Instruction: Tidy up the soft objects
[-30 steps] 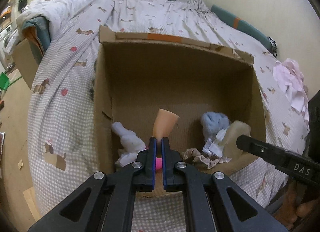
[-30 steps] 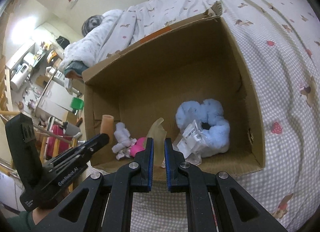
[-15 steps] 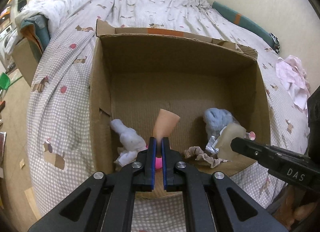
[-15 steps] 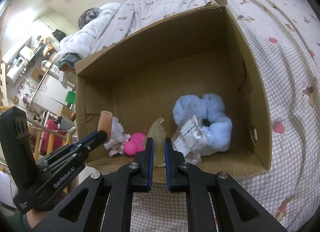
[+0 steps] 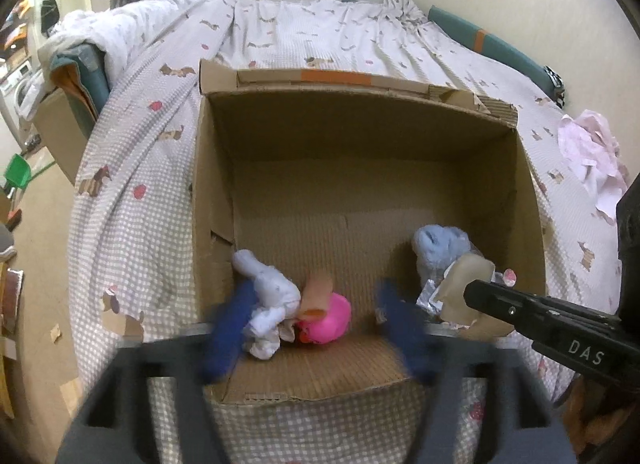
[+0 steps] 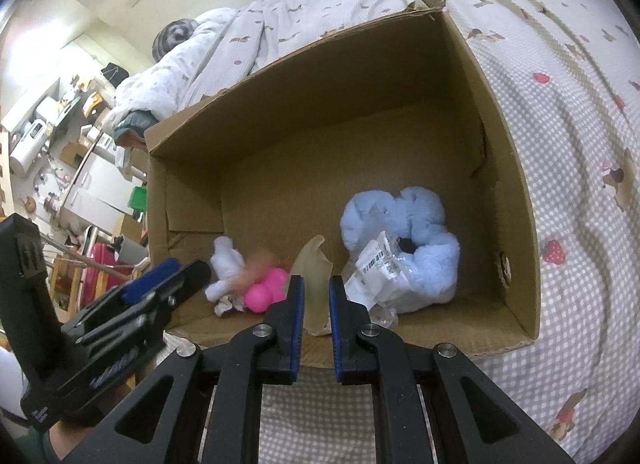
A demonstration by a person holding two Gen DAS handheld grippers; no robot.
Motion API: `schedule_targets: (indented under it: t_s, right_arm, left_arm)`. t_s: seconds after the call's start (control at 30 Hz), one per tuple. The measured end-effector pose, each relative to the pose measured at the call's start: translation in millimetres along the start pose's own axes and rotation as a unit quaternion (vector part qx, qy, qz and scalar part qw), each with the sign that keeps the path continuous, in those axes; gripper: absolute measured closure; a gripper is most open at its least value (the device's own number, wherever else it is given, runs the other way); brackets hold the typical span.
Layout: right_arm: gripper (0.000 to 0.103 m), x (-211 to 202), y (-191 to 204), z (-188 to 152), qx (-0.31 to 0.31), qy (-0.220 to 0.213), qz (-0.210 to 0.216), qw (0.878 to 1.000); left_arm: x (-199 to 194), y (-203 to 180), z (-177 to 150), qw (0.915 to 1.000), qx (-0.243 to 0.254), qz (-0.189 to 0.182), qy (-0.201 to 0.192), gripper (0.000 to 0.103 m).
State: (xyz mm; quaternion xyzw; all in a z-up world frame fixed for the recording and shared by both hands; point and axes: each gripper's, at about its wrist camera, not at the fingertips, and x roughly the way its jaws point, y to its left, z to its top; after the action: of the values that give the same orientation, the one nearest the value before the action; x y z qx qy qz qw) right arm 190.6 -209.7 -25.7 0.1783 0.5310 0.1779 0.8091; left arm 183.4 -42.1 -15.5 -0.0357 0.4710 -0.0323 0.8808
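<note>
Left wrist view: left hand-held gripper spread wide, blurred; right hand-held gripper seemingly clamps a translucent piece

**Black tools, blue pads**

Two matte black plastic grippers, angular arms with triangular cut-outs. Left gripper motion-blurred, blue pads smeared; seen from the right wrist camera, white lettering on its side, too blurred to read. Right gripper sharp: blue-lined fingers, round silver screws at the pivots, white "DAS" on its flank beside the cardboard box
</note>
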Motion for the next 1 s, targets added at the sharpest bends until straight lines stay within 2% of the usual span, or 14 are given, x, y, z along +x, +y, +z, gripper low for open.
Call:
schedule_targets:
  t_s: [0.1, 0.17, 0.2, 0.27, 0.3, 0.4, 0.47, 0.53, 0.6, 0.67, 0.73, 1.0]
  right_arm:
    - [0.089, -2.3, -1.6, 0.7, 0.007, -0.008, 0.001, 1.0]
    - [0.081, -4.2, -2.0, 2.2, 0.013, -0.01, 0.009, 1.0]
    - [0.073, -5.3, -1.6, 2.9, 0.014, -0.011, 0.012, 1.0]
    - [0.046, -11.2, -0.5, 5.4, 0.012, -0.025, 0.009, 1.0]
    - [0.027, -16.0, -0.3, 6.5, 0.013, -0.038, 0.01, 0.999]
    - [0.025, -30.3, 2.0, 7.8, 0.014, -0.071, 0.019, 0.997]
    - [0.022, -38.9, 5.9, 7.3, 0.006, -0.091, 0.009, 0.996]
    - [0.007, -47.8, 11.9, 5.3, -0.009, -0.114, 0.003, 0.993]
    - [0.001, -57.8, 19.2, 2.3, -0.025, -0.137, -0.001, 0.99]
    - [0.0, -66.4, 26.6, -1.1, -0.044, -0.153, -0.009, 0.987]
    - [0.0, -73.2, 33.0, -6.1, -0.06, -0.162, -0.019, 0.985]
    - [0.0, -98.8, 52.6, -27.3, -0.105, -0.188, -0.038, 0.976]
  left_arm:
    - [-3.3, 2.3, 2.1, 0.9999, -0.009, -0.007, -0.003, 0.021]
    - [-6.3, 3.3, 2.4, 0.9999, -0.015, -0.008, -0.003, 0.018]
    - [-8.1, 3.8, 3.1, 0.9998, -0.016, -0.006, -0.006, 0.017]
    - [-19.4, 5.4, 4.3, 0.9995, -0.016, 0.003, -0.028, 0.017]
    - [-26.0, 6.9, 5.5, 0.9989, -0.015, 0.009, -0.043, 0.017]
    - [-43.7, 11.0, 7.0, 0.9966, -0.02, 0.025, -0.077, 0.017]
    - [-55.9, 15.9, 6.1, 0.9939, -0.027, 0.038, -0.1, 0.017]
    - [-64.5, 20.2, 4.9, 0.9922, -0.029, 0.05, -0.11, 0.017]
    - [-68.4, 21.0, 4.4, 0.9915, -0.019, 0.063, -0.112, 0.017]
    - [-73.1, 21.9, 2.9, 0.9898, -0.011, 0.081, -0.117, 0.007]
    - [-78.7, 24.0, 1.3, 0.9883, -0.012, 0.09, -0.122, 0.002]
    - [-118.7, 36.0, -16.5, 0.9882, -0.017, 0.068, -0.136, 0.001]
